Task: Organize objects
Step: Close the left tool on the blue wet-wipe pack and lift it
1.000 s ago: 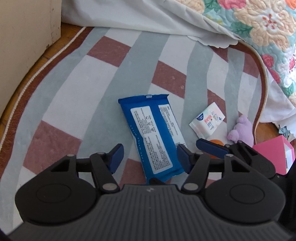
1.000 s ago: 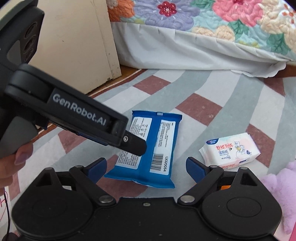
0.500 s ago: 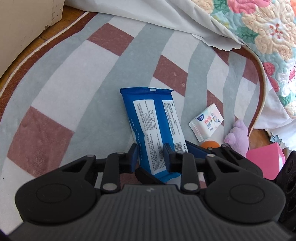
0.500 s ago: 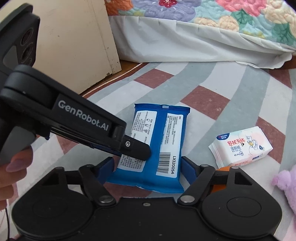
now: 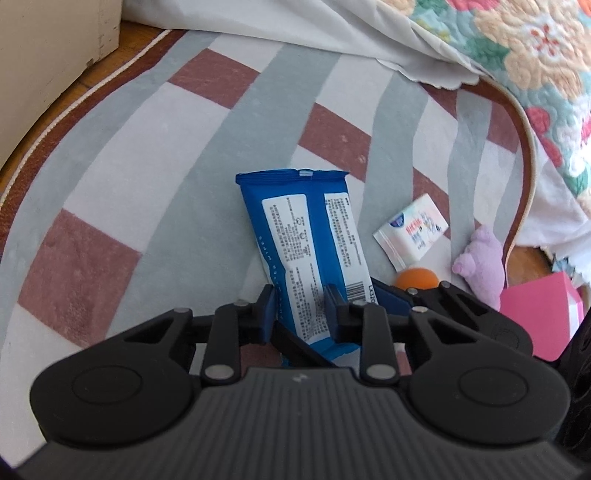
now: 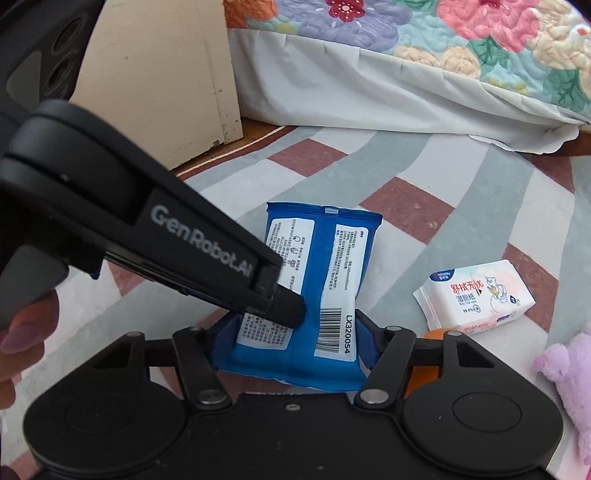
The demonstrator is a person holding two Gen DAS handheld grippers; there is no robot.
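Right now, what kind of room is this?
Likely a bedroom floor: a bed with a floral quilt and white bed skirt, a striped rug, and a purple plush toy lying about.

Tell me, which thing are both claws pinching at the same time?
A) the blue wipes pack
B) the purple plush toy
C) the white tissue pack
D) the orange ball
A: the blue wipes pack sits between the left claw and the closing right claw; the other things lie untouched on the rug.

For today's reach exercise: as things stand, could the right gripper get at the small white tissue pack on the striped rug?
Probably not yet: the right gripper is closing around the blue wipes packet. The small white tissue pack lies uncovered.
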